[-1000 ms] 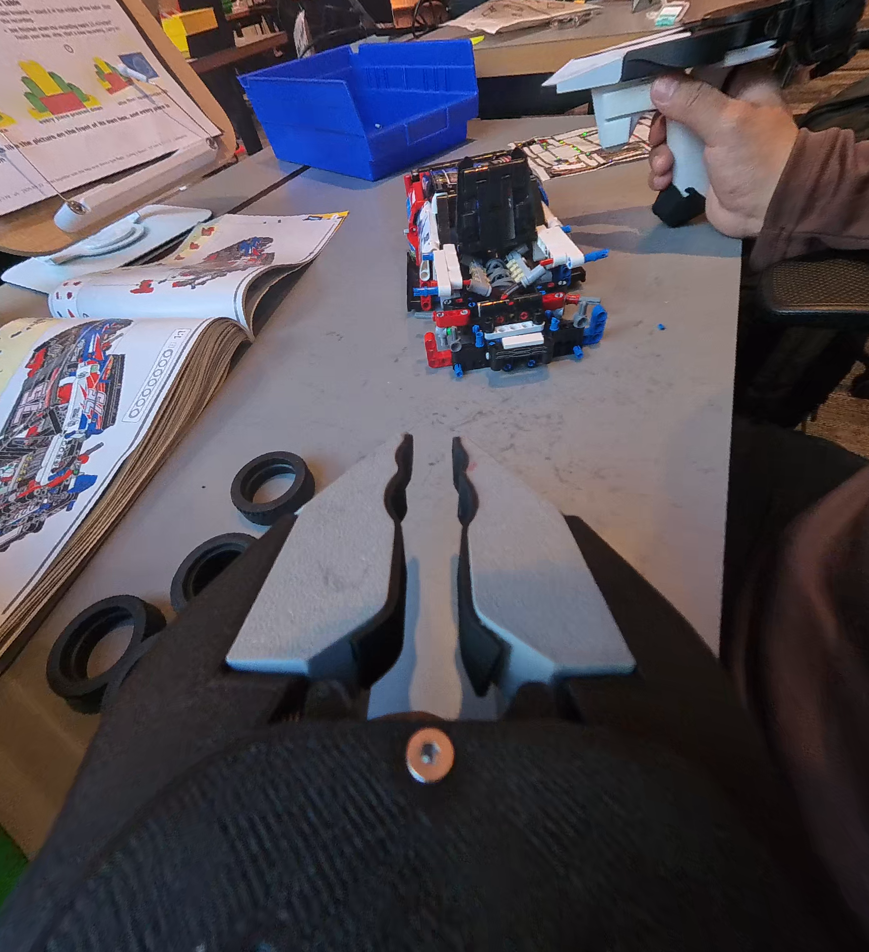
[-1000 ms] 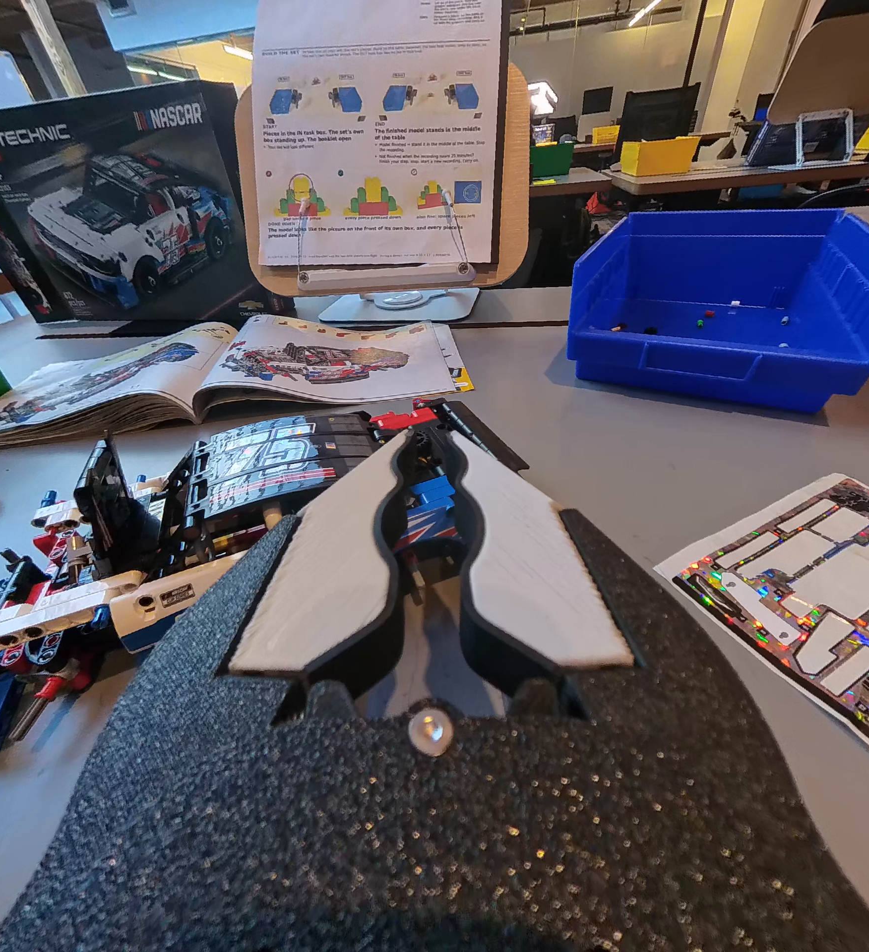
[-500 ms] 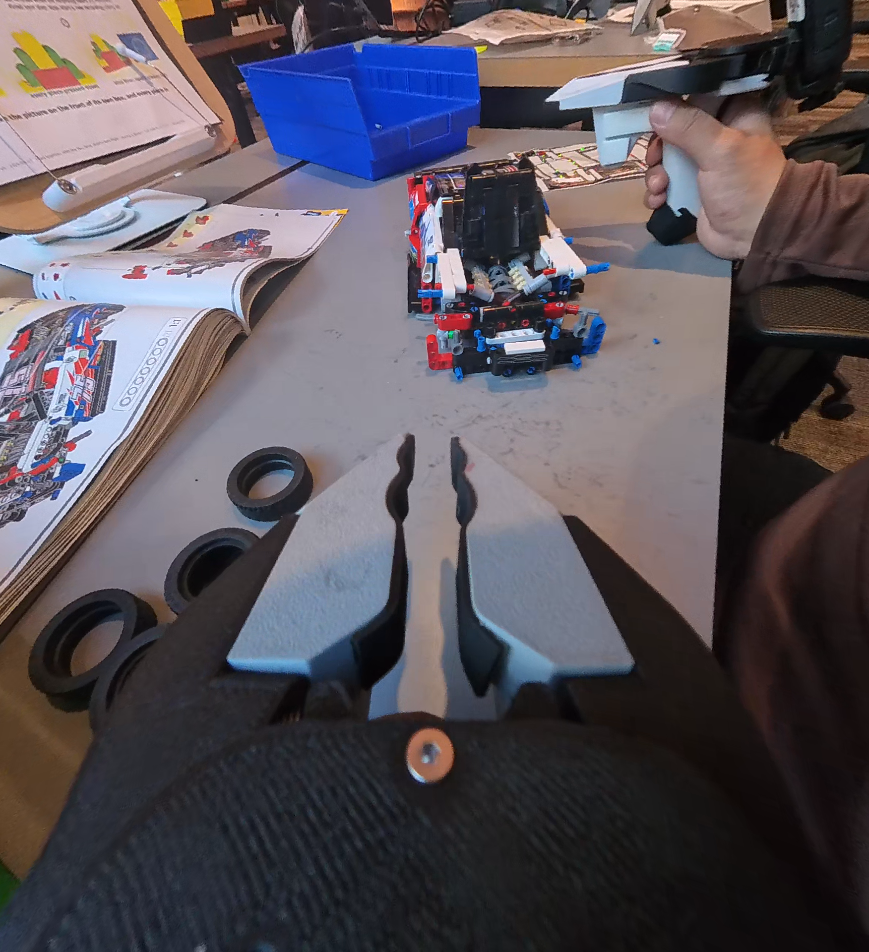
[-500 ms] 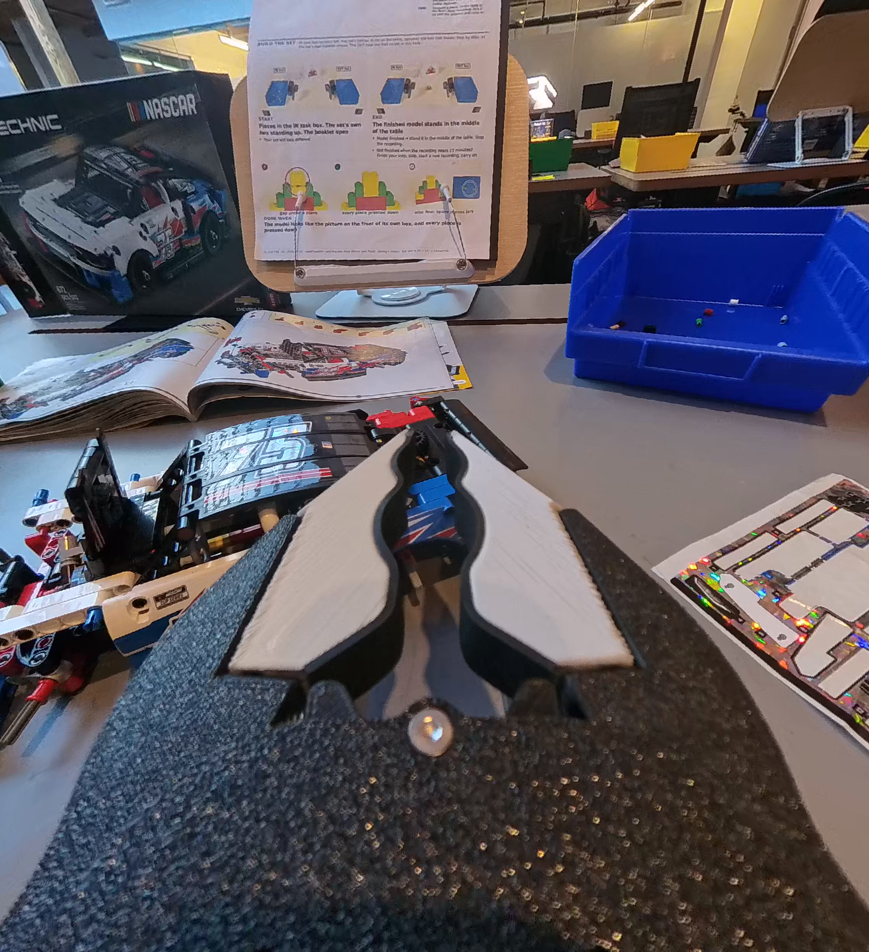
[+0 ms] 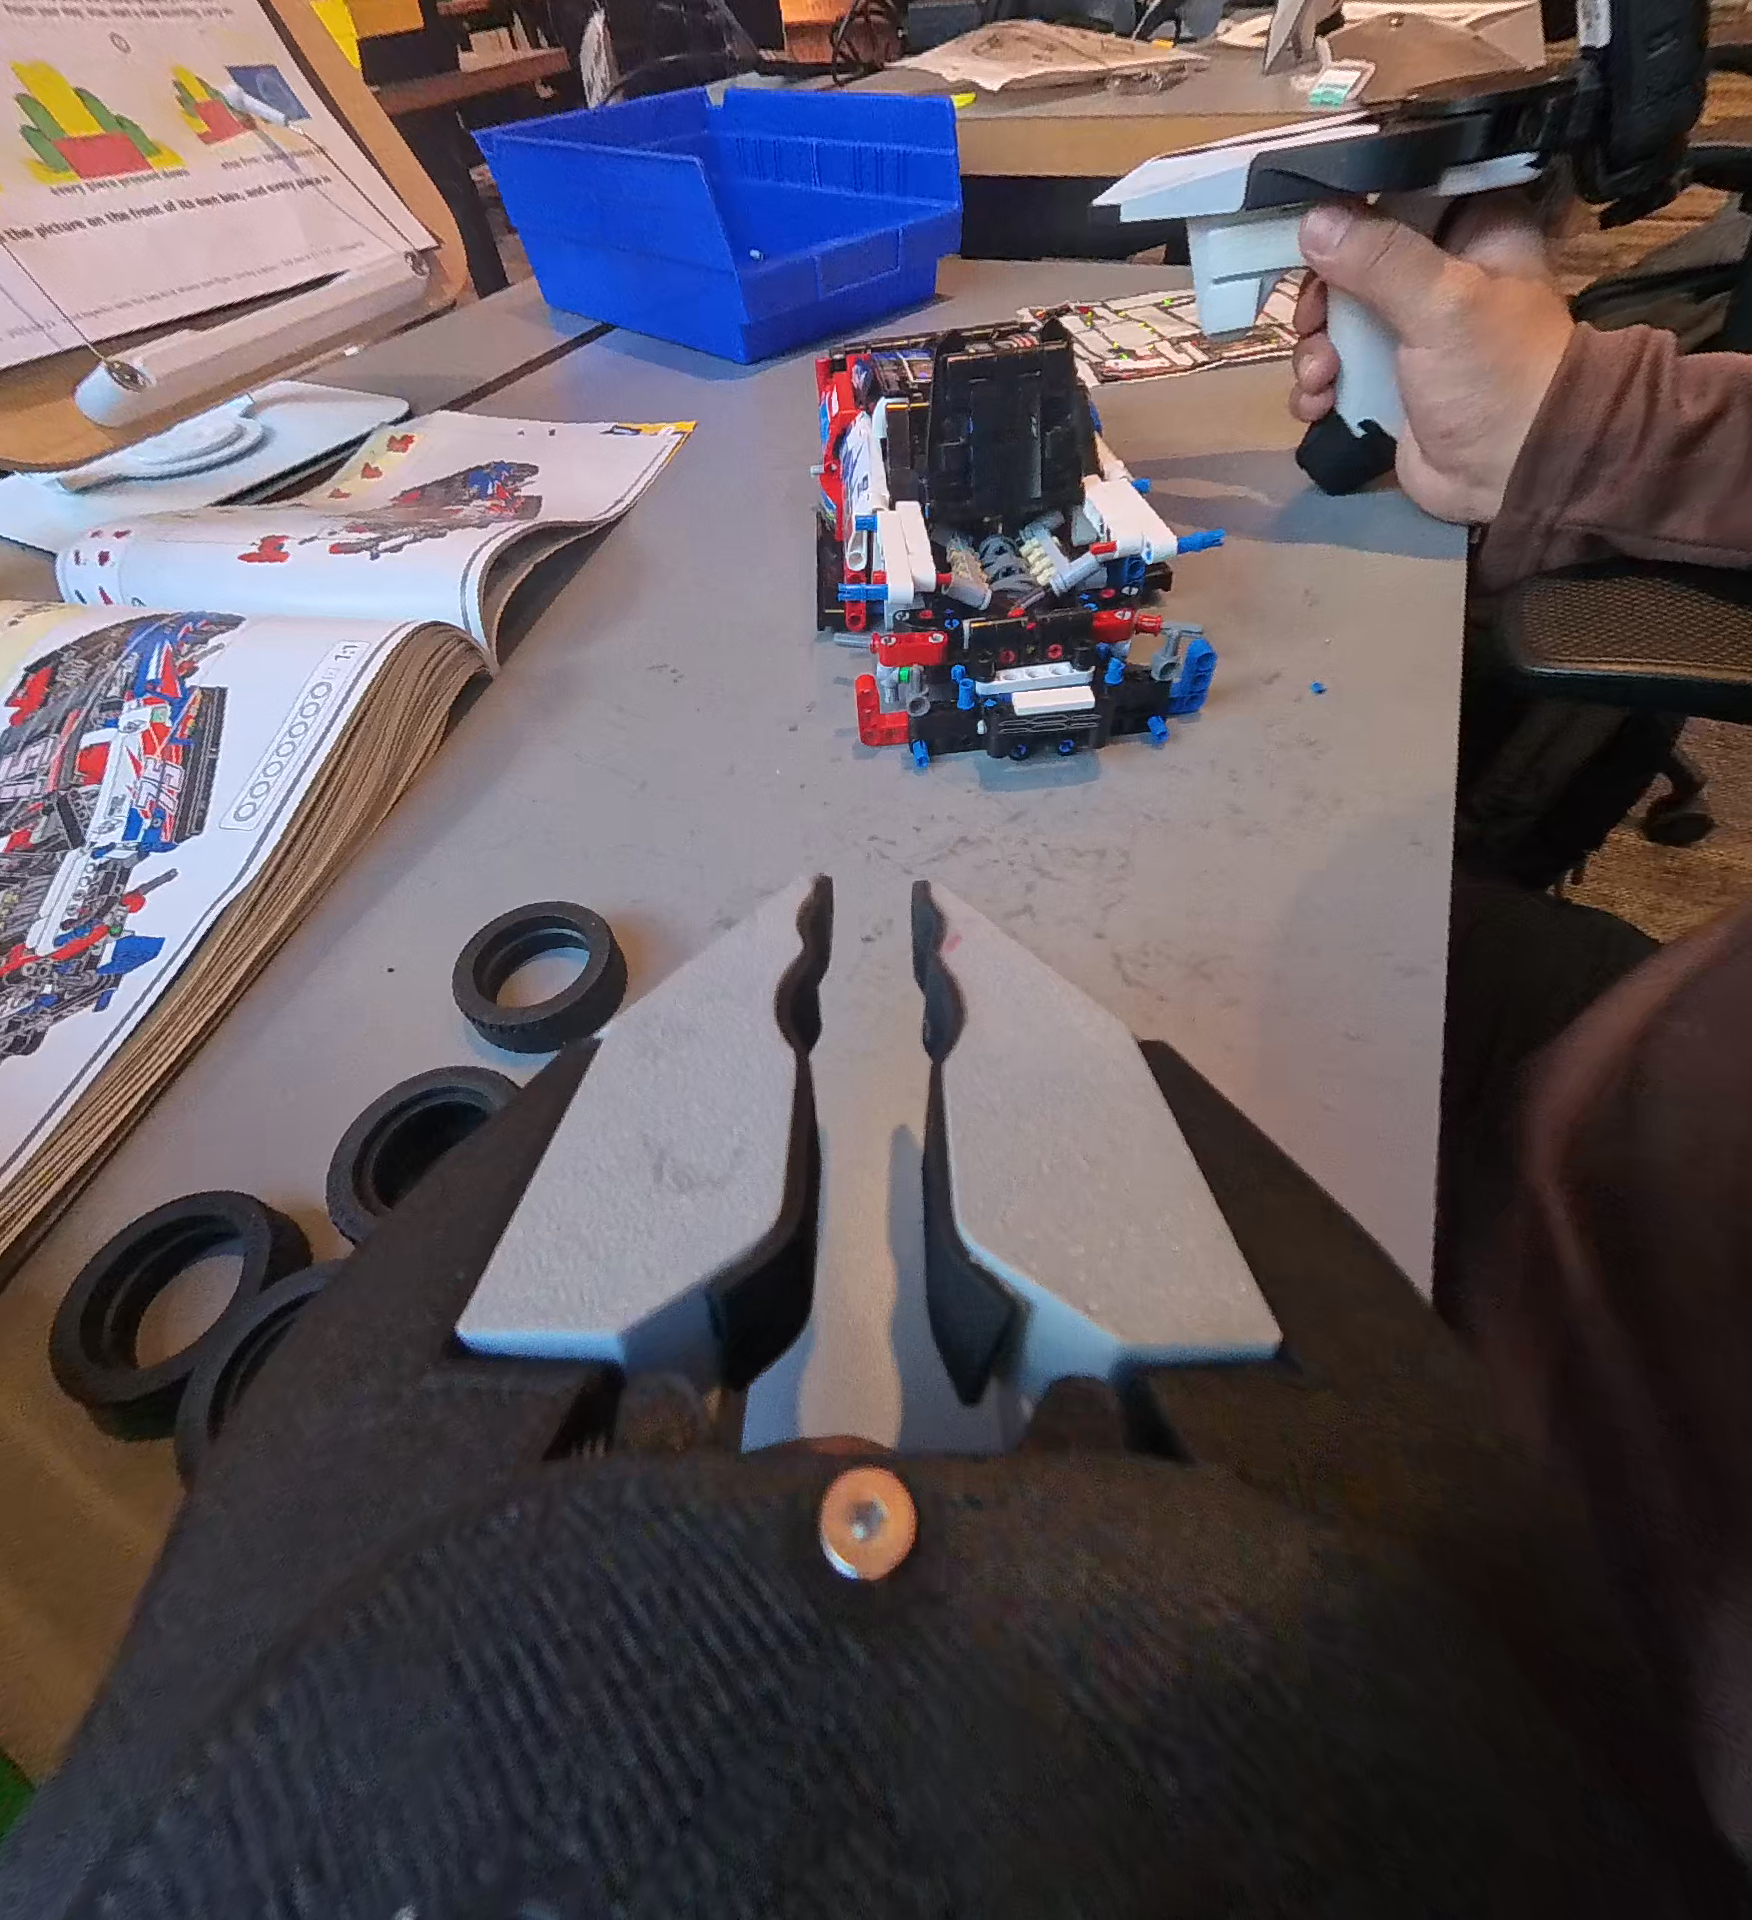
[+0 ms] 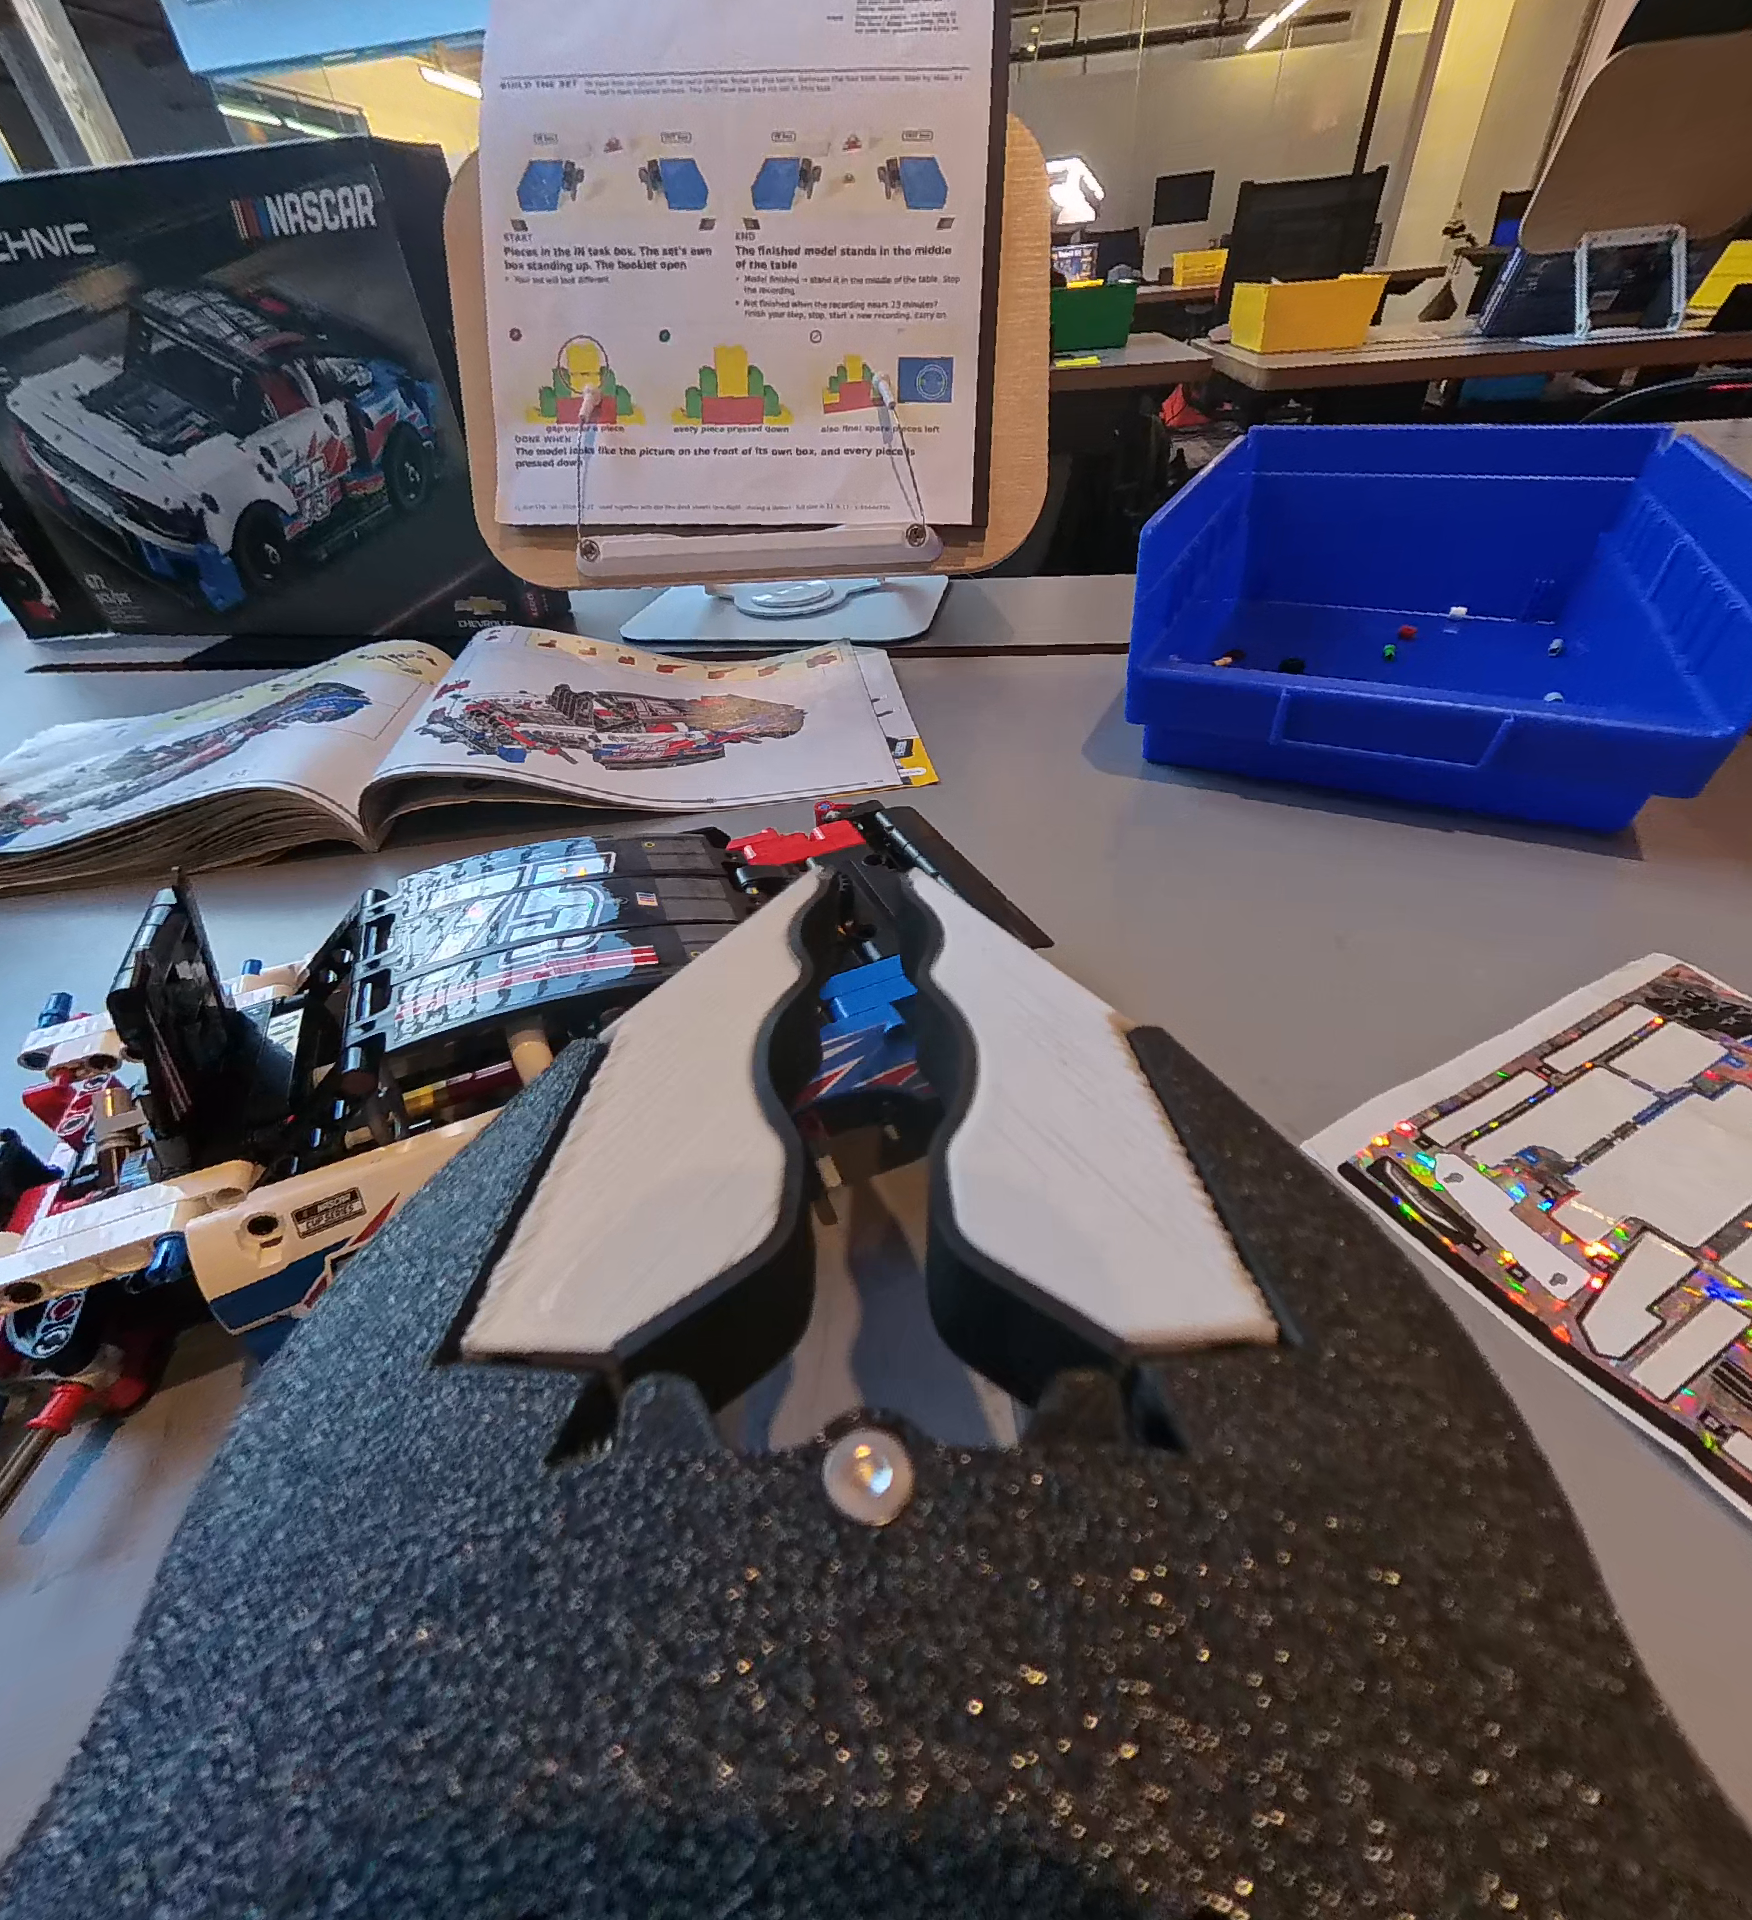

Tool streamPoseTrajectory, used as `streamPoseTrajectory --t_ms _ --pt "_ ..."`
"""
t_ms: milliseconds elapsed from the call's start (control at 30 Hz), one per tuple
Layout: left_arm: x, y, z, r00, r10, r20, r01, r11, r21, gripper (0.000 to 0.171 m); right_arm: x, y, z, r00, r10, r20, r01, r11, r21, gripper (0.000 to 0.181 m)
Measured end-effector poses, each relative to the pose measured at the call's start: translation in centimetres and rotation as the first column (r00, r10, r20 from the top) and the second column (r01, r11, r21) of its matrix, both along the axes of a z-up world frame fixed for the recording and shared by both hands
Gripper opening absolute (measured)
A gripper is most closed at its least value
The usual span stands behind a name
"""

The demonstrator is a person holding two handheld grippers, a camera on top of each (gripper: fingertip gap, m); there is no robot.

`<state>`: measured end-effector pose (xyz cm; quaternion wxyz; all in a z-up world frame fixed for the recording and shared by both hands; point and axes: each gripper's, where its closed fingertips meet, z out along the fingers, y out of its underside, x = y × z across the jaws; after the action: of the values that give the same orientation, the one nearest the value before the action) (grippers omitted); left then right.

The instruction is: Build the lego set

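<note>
Left tongs hovered low over the grey bench, tips slightly apart and empty, with four black rubber tyres lying just to their left beside the open instruction booklet. The part-built Lego race car sat mid-bench, well ahead of the left tongs, wheels not yet fitted. Right tongs, held in a hand, hung above the car's rear, tips narrowly apart and gripping nothing; blue parts bin and foil sticker sheet lay to their right.
</note>
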<state>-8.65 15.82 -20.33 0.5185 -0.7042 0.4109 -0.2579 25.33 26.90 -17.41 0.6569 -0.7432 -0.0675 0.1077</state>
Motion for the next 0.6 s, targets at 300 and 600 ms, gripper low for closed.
streamPoseTrajectory --t_ms 300,600 --pt "-1.8 -0.9 2.6 0.992 0.08 0.094 -0.079 0.997 -0.016 0.01 -0.4 0.1 -0.2 0.998 -0.015 0.063 0.015 1.0 -0.002 0.01" --pt "-22.8 0.5 3.5 0.818 0.425 -0.387 -0.47 0.882 -0.026 0.006 -0.4 0.2 -0.4 0.997 -0.021 0.078 0.022 1.0 -0.014 0.01"
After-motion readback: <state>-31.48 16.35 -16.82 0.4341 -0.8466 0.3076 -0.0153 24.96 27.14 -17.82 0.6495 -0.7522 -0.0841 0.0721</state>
